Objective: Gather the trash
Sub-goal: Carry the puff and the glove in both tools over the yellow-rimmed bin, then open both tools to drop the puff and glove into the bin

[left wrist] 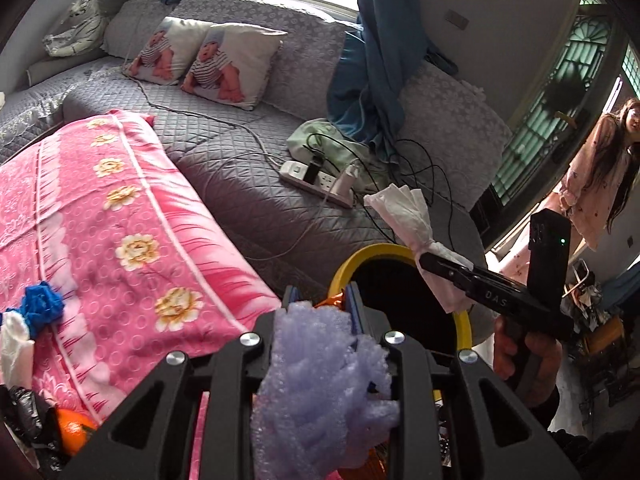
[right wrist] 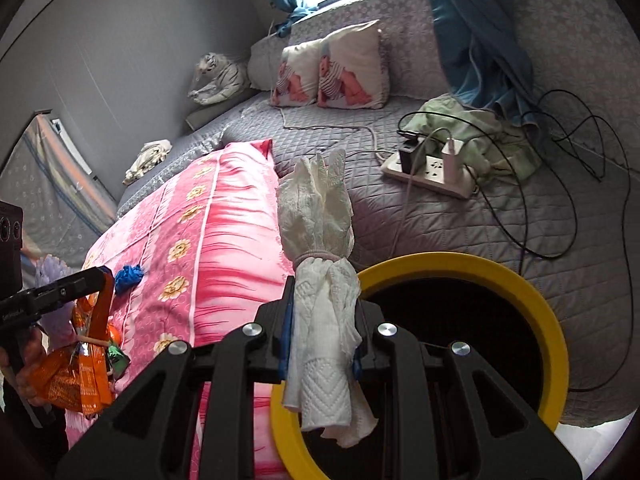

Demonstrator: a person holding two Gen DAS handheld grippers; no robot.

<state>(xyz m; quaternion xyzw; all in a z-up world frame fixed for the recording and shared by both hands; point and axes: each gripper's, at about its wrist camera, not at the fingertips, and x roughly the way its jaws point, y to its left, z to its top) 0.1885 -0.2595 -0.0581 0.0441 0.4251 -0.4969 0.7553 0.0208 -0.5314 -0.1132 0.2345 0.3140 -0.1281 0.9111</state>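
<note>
Left gripper (left wrist: 320, 300) is clenched on a wad of lilac foam wrap (left wrist: 320, 392), with a scrap of orange wrapper (left wrist: 334, 300) showing between its fingertips. It hangs at the near rim of a yellow-rimmed bin (left wrist: 464, 324), whose dark mouth opens just beyond. To the right, the right gripper (left wrist: 430, 262), carried by a hand (left wrist: 520, 356), grips a bundle of white tissue (left wrist: 404, 212) over the bin. A pink flowered blanket (left wrist: 120, 220) covers the bed on the left, with a blue crumpled scrap (left wrist: 40, 304) and an orange (left wrist: 74, 432) near its lower edge. A power strip (left wrist: 316, 178) with chargers lies on the grey quilt (left wrist: 240, 184) behind. A person in pink (left wrist: 600, 184) stands by the door at far right.

From the right wrist, the right gripper (right wrist: 324, 316) clamps the tissue bundle (right wrist: 324, 280), tied round its middle by a band, upright above the bin's yellow rim (right wrist: 552, 320). At far left the left gripper (right wrist: 96, 276) holds orange wrappers (right wrist: 76, 376) and the foam wrap (right wrist: 52, 272) beside the blanket (right wrist: 224, 240). The blue scrap (right wrist: 128, 276) lies on the blanket.
</note>
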